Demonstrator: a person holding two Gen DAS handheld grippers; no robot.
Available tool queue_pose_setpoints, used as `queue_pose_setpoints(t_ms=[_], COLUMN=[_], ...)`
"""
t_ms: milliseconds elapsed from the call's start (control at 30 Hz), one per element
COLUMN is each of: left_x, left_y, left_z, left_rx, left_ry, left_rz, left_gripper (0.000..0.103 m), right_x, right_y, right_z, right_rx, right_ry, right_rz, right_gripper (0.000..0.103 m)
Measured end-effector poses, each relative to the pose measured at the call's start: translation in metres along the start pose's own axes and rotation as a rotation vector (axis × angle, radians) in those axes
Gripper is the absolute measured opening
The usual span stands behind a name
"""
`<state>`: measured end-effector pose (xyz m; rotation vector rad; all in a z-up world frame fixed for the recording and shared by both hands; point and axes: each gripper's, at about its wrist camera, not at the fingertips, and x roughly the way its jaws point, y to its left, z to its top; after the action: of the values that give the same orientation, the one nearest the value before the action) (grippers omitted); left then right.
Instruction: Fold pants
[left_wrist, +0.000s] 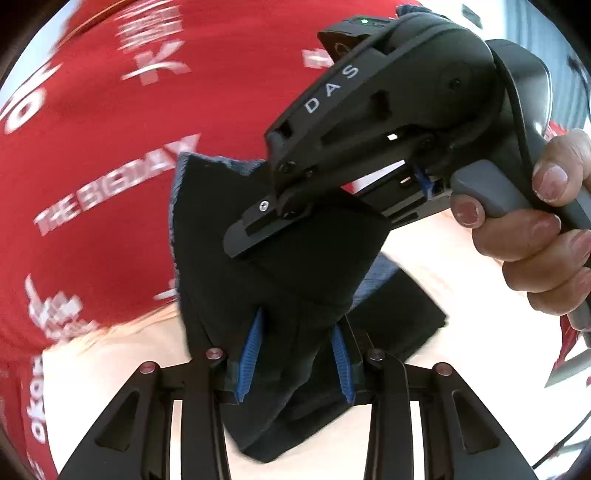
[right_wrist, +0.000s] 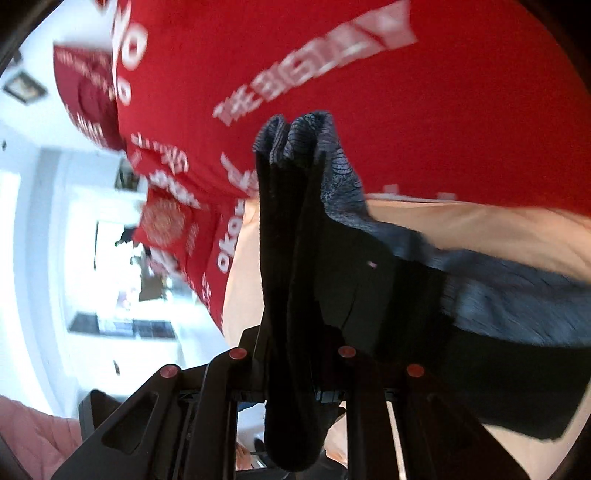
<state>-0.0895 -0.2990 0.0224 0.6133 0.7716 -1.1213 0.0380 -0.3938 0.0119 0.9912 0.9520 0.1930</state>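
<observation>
pants (left_wrist: 295, 280) pinched by left claw (left_wrist: 295, 354) and right claw (left_wrist: 258, 229).

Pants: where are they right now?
The pants hang bunched between both grippers, off the pale table, before the red shirt: left gripper, right gripper.

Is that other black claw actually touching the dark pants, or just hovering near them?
Touching. The left wrist view shows the right gripper clamped on the pants, its fingers pressed against the lifted fabric with no gap.

Black pants (left_wrist: 295, 258) with a grey-blue ribbed waistband (right_wrist: 336, 173); red shirt (left_wrist: 110, 147) with white lettering; black gripper (left_wrist: 295, 354) with blue pads (left_wrist: 251, 354).
</observation>
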Motion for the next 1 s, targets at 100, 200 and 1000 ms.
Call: queue_pose_setpoints(t_ms=[100,200,1000], left_x=[0.026,0.06,0.073], left_y=[-0.042,-0.077,-0.025], left_z=[0.003,-0.004,-0.029], left_rx=[0.053,0.098,-0.013], left_ry=[0.039,0.104,0.249], left_rz=[-0.038,-0.068,-0.008], left_gripper=[0.037,0.037,0.072], right_x=[-0.05,-0.073,-0.088], right_y=[-0.053,-0.097,-0.213], right_z=[-0.022,-0.044,-0.109], right_rx=[0.066,0.125,0.297], right_ry=[-0.083,-0.13,-0.152], right_rz=[0.019,0.014,-0.359], right_gripper=[0.017,0.017,0.031])
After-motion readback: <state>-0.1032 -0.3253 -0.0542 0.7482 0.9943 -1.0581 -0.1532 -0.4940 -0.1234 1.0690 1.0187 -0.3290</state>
